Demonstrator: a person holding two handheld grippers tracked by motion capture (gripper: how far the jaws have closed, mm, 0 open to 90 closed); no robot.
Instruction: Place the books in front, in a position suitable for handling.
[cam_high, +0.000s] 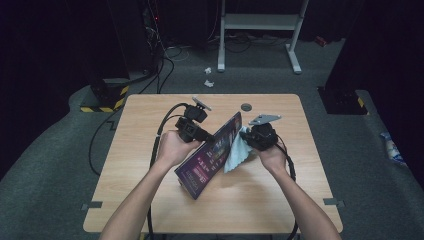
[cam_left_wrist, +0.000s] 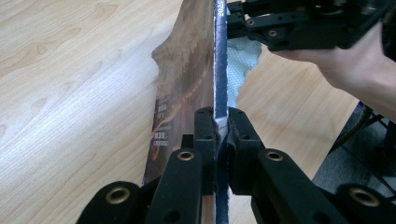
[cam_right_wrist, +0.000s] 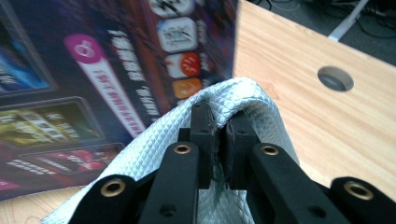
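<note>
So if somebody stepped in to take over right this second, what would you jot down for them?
Left gripper: fingers shut on the thin edge of the magazine, holding it tilted on its edge on the table.
Right gripper: fingers shut on the pale blue cloth, which drapes against the magazine's printed cover.
Done: both things are gripped and brought together.
Left: apparently wiping the cover; how much has been wiped can't be told. Then probably lay both down.
</note>
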